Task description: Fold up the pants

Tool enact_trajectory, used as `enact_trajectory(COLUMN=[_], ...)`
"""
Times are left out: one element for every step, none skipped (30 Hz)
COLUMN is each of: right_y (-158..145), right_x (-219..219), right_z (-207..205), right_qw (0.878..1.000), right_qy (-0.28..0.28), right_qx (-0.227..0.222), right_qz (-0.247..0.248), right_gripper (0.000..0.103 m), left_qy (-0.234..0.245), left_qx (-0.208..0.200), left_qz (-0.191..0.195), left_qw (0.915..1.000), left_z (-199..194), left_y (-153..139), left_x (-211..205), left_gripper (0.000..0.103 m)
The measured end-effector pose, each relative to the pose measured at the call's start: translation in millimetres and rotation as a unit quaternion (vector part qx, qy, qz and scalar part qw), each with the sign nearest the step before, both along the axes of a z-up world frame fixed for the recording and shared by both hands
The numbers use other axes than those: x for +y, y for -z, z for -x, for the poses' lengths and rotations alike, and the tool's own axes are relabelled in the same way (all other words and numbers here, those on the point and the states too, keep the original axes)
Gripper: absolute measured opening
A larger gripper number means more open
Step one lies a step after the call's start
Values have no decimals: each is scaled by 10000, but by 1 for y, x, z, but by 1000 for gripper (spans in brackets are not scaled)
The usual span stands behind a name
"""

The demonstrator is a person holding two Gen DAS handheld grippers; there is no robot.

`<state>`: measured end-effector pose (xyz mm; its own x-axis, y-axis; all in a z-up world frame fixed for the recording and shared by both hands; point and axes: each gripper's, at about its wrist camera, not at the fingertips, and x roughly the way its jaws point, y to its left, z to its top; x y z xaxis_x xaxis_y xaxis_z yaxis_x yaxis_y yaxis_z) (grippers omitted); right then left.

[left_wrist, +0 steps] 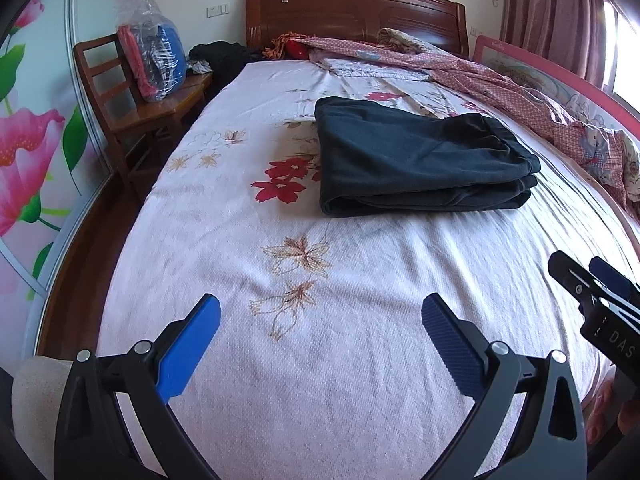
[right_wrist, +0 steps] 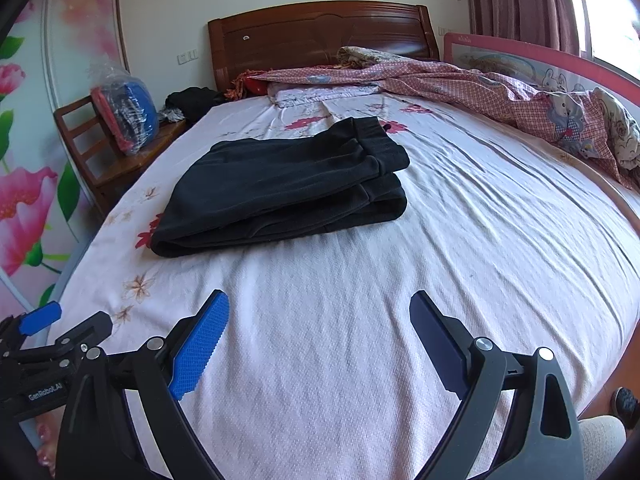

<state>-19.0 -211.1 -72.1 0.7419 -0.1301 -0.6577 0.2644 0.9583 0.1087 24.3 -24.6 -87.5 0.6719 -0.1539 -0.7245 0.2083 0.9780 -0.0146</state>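
- the pants [left_wrist: 416,160] lie on the bed [left_wrist: 360,360], folded into a thick dark bundle, toward the headboard end and well apart from both tools; bare sheet fills the stretch between them.
- both tools hover over the foot end of the bed, side by side, pointing at the headboard [left_wrist: 352,12].
- the left tool [left_wrist: 320,340] has its fingers spread wide with nothing between them; the right tool [right_wrist: 320,336] is spread just as wide and also empty.
- from the left tool the bundle lies ahead and a little to the right; from the right tool, ahead and to the left. so it sits roughly between the two lines of reach, neither tool plainly nearer.
- its long axis runs across the bed, from the side nearest the wooden chair [left_wrist: 120,112] toward the side with the rumpled pink quilt [left_wrist: 520,92].
- the rounded fold faces the chair side; the stacked open ends, with what looks like the waistband, face the quilt side.
- the layers sit fairly square, with the top one slightly puffed at the open end.
- judging from this, the folding looks done or nearly so; at most a pat to flatten remains.
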Motion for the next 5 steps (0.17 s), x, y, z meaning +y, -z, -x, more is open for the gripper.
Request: enact_trajectory(right_y=[1,1,1,1,1], right_x=[0,-1,-1,-1,-1], right_z=[0,-1,-1,0,0], right_qw=[10000,10000,10000,10000,10000], right_qy=[3,6,10,16,15], right_qx=[4,2,6,9,6], right_qz=[-5,-16,-25,-24,-25], right_gripper=[91,91,91,91,91], left_qy=[18,25,15,5,-11], left_qx=[23,56,96,124,140], left_qz=[15,31,45,55,54], left_qw=[10000,10000,9999,9999,9999], left_z=[0,-1,-2,-3,-3], left_y=[1,1,2,2,3], left_x=[0,0,1,1,1], left_gripper=[101,101,101,101,101])
